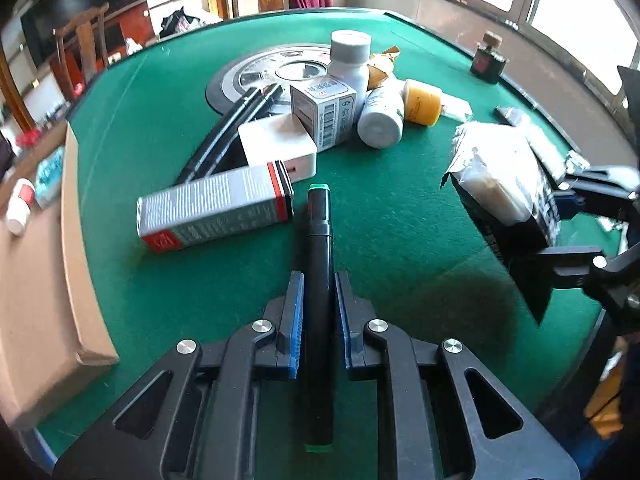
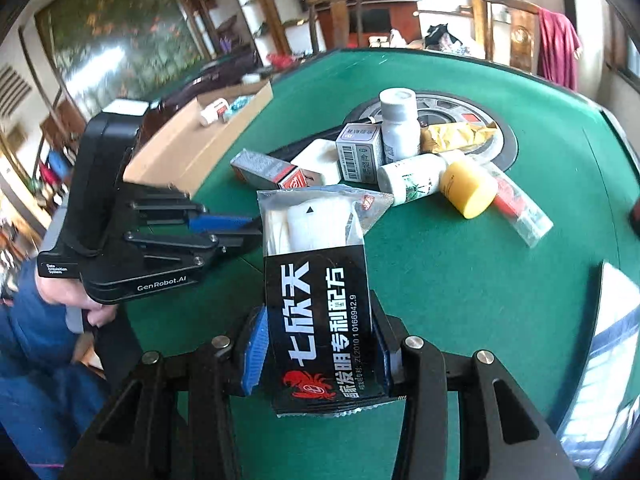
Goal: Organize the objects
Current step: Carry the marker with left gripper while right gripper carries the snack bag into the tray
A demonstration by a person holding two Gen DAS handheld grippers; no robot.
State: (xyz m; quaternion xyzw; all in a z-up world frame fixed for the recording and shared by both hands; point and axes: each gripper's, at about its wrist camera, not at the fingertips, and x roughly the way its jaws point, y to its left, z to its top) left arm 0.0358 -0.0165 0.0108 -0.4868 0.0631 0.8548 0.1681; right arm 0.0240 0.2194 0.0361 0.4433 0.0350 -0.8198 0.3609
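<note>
Left wrist view first: the left gripper (image 1: pixel 318 292) is clamped tight on a black marker (image 1: pixel 319 264) with a green cap, blue pads pressed against its barrel on both sides, the pen running straight out ahead between the fingers over the green table (image 1: pixel 400 216). Just past the marker's tip and a little to the left lies a long grey box (image 1: pixel 214 212) with red ends, flat on the felt. Beyond that, a white block (image 1: pixel 278 148), a small grey carton (image 1: pixel 324 114), an upright white bottle (image 1: pixel 349 60), another white bottle on its side (image 1: pixel 380 118) and a yellow jar (image 1: pixel 422 102), all bunched together. Far off to the left, a cardboard box (image 1: pixel 48 280) at the table's edge. Out to the right, the right gripper (image 1: pixel 576 228) comes in sideways carrying a packet (image 1: pixel 500 184).

Over to the right wrist view: the right gripper (image 2: pixel 320 344) has its jaws partly closed on that black sachet packet (image 2: pixel 316 300) with white lettering and a red crab; the packet stands up out of the jaws, its clear top showing white contents. To the left of it, the left gripper (image 2: pixel 244 228) in a person's hand (image 2: pixel 68 300), fingertips reaching the packet's edge. Ahead, the same cluster of bottles and boxes, the yellow jar (image 2: pixel 468 188) to the right, a clear tube with red contents (image 2: pixel 516 208) beside it, and the cardboard box (image 2: pixel 200 140) up left.
</note>
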